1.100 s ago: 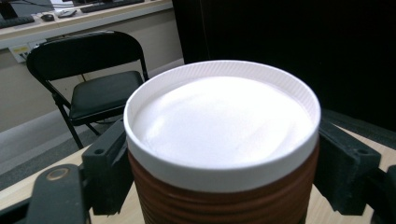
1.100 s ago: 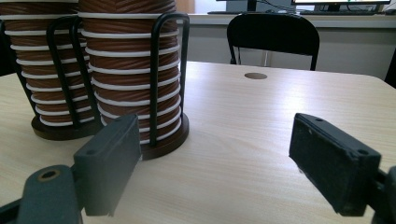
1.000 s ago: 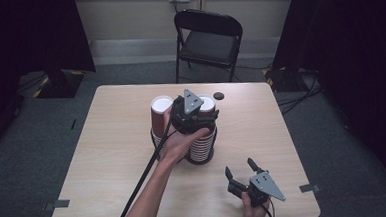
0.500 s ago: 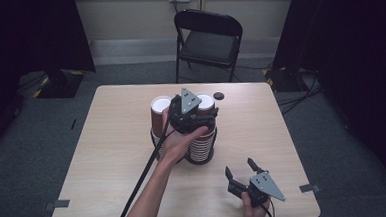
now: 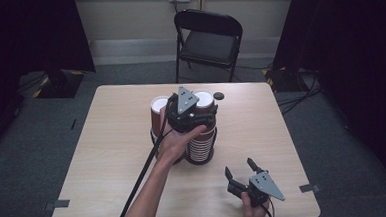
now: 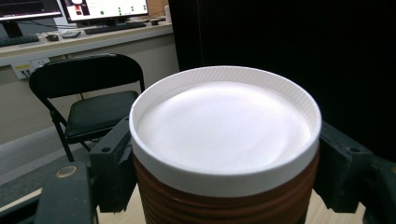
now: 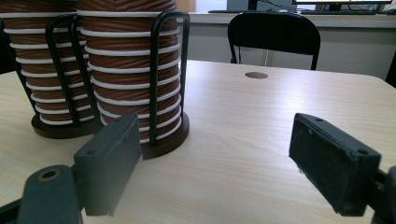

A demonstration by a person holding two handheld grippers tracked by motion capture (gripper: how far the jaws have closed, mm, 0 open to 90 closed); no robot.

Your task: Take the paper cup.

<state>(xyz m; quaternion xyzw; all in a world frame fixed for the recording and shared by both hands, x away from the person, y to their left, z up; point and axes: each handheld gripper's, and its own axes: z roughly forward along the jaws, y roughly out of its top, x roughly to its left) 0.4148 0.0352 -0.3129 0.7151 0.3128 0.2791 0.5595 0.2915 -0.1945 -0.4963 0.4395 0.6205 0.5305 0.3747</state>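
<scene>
We see left gripper (image 5: 190, 119) clamped on top cup (image 6: 225, 140) of right stack (image 5: 201, 140) in black rack (image 7: 156, 79), mid-table; own hand hides stack's left side. Right gripper (image 5: 238, 167) jaws apart, empty, near table (image 5: 107, 143) front edge.

no text, label, brand or number can be read anywhere. the monitors (image 6: 70, 8) behind the desk in the left gripper view show bright windows with small coloured marks, but they are too small and blurred to make out. the stacked cups (image 7: 128, 70) carry plain brown ribbing and white rims, with no print on them.
</scene>
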